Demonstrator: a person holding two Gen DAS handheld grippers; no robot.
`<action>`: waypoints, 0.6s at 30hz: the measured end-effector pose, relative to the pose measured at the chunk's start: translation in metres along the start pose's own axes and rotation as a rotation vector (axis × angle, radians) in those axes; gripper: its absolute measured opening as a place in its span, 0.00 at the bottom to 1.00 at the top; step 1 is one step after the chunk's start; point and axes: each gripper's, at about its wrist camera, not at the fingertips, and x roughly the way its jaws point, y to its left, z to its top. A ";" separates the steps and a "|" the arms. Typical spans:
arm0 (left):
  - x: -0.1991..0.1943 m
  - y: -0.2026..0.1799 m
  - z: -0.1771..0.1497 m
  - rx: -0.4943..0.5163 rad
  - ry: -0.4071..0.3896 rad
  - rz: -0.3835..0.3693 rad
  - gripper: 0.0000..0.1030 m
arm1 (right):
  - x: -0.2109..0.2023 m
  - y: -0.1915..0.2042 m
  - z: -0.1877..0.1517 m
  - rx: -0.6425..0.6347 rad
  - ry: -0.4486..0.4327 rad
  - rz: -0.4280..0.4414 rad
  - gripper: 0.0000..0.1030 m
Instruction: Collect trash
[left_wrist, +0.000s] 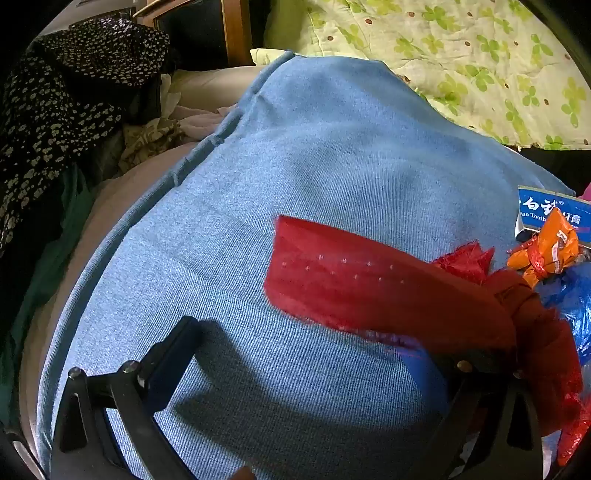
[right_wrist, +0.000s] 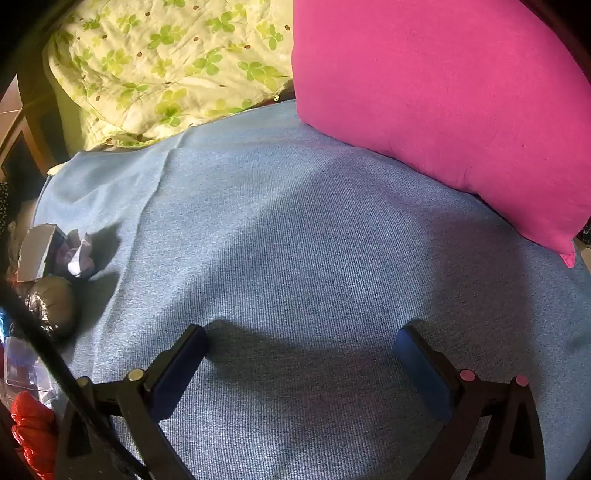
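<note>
In the left wrist view a red plastic bag (left_wrist: 351, 288) hangs over my left gripper's right finger and spreads across the blue blanket (left_wrist: 295, 166). My left gripper (left_wrist: 306, 339) stands open; the bag hides its right fingertip. An orange wrapper (left_wrist: 546, 251), a blue toothpaste box (left_wrist: 535, 210) and blue foil (left_wrist: 572, 299) lie at the right edge. In the right wrist view my right gripper (right_wrist: 301, 343) is open and empty above the blanket (right_wrist: 295, 240). Crumpled white paper (right_wrist: 79, 254), a grey box flap (right_wrist: 35, 251), a silver-grey foil ball (right_wrist: 51, 299) and red plastic (right_wrist: 31, 424) lie at the left.
A pink pillow (right_wrist: 443, 103) lies at the right rear of the blanket. A green clover-print quilt (right_wrist: 166, 66) lies behind, also in the left wrist view (left_wrist: 461, 55). Dark spotted clothing (left_wrist: 55, 110) is piled at the left beside a wooden frame (left_wrist: 232, 29).
</note>
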 end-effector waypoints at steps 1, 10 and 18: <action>0.000 0.000 0.001 -0.002 -0.001 -0.003 1.00 | 0.000 0.000 0.000 0.001 0.001 0.001 1.00; 0.001 0.006 0.007 -0.011 0.007 -0.017 1.00 | 0.000 0.001 0.000 0.001 0.003 -0.001 1.00; -0.026 0.006 0.000 -0.020 -0.071 -0.015 1.00 | 0.000 0.003 0.002 0.000 0.008 0.000 1.00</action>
